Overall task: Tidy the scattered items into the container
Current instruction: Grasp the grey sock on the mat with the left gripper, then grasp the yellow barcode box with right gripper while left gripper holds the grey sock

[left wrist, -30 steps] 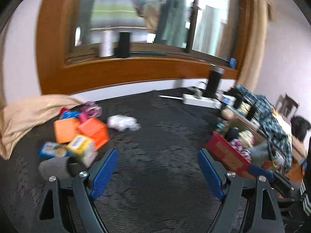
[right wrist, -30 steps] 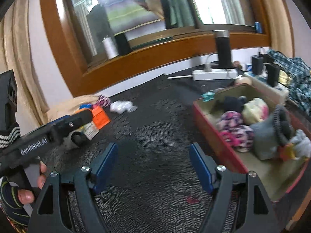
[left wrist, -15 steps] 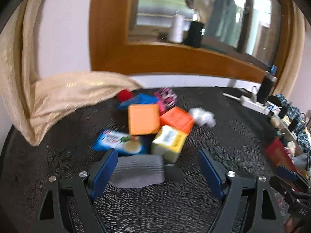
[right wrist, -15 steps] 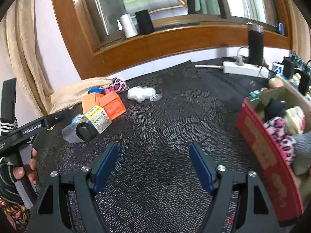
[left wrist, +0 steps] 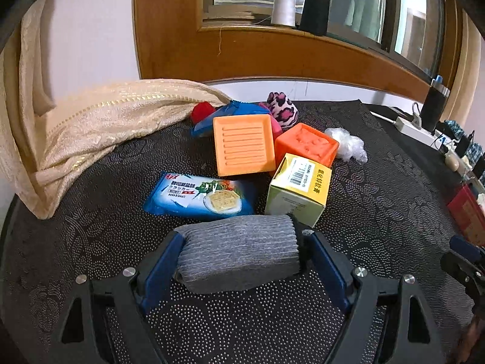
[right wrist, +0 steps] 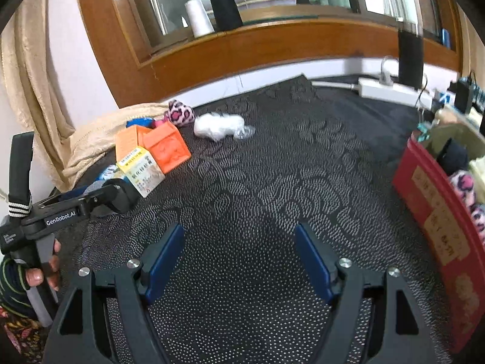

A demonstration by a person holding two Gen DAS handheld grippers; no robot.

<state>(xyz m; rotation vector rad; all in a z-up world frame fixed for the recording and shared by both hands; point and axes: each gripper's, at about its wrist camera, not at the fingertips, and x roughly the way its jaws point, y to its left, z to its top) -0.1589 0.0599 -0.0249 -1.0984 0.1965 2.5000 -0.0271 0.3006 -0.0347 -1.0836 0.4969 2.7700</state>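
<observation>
Where the red box (right wrist: 436,242) stands at the right edge of the dark patterned table (right wrist: 272,182), it holds soft things: a dark sock (right wrist: 453,156), a pink spotted bundle (right wrist: 465,183) and something pale behind them, though the frame cuts the box off and its far end cannot be made out. Well left of the box lies the scattered heap: two orange blocks (left wrist: 244,144), a yellow carton (left wrist: 298,189), a blue cracker packet (left wrist: 201,197), a leopard-print bundle (left wrist: 282,109), a crumpled clear wrapper (left wrist: 348,147), plus a red thing and a blue one half hidden behind the blocks. A grey rolled sock (left wrist: 239,254) lies nearest, on the heap's near side, between the blue pads of the left gripper (left wrist: 244,261); the jaws stand wide around it, and whether the pads press it cannot be told. The right gripper (right wrist: 239,254) hangs between heap and box, jaws apart over bare cloth. A hand (right wrist: 42,270) grips the left tool's handle, mostly cut off.
</observation>
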